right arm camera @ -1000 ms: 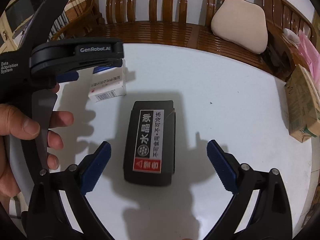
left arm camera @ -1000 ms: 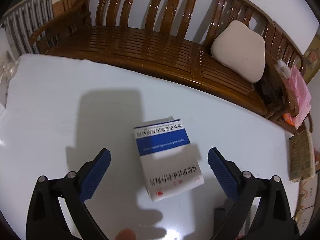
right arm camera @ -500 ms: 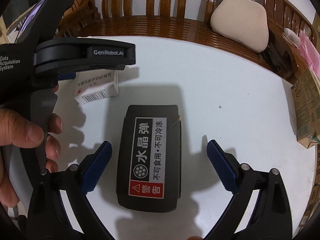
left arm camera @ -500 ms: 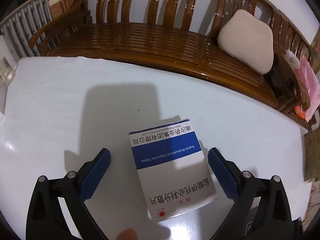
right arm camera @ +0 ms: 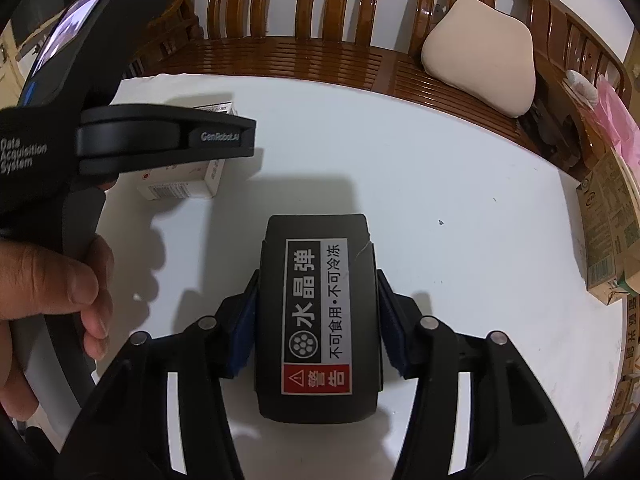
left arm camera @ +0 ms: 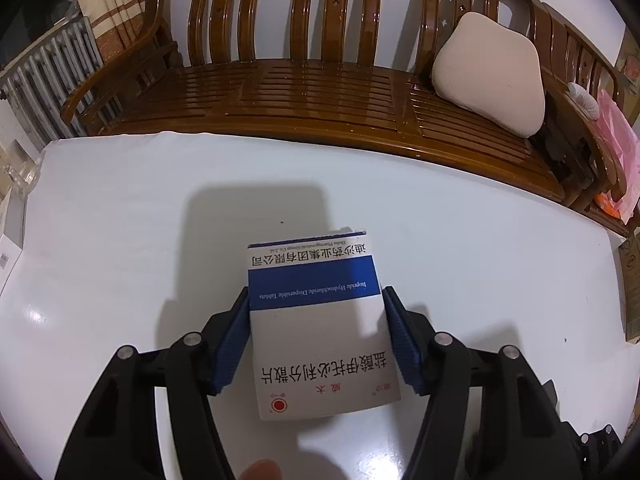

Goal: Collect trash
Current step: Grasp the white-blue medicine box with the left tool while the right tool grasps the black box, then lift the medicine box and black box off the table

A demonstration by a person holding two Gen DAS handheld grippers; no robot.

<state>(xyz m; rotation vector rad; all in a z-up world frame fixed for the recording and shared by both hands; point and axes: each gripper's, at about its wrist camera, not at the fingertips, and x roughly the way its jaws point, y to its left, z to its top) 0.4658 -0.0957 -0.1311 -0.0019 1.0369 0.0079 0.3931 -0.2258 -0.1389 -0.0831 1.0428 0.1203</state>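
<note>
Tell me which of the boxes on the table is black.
The box with the red warning label, clamped in the right claw. The medicine box in the left claw is white with a blue band; the carton at the table's edge is brown.

My left gripper's body (right arm camera: 160, 144) is covering most of the medicine box (right arm camera: 180, 188) in the right wrist view. A brown carton (right arm camera: 608, 232) is running off the right edge, its print too small for me to read.
</note>
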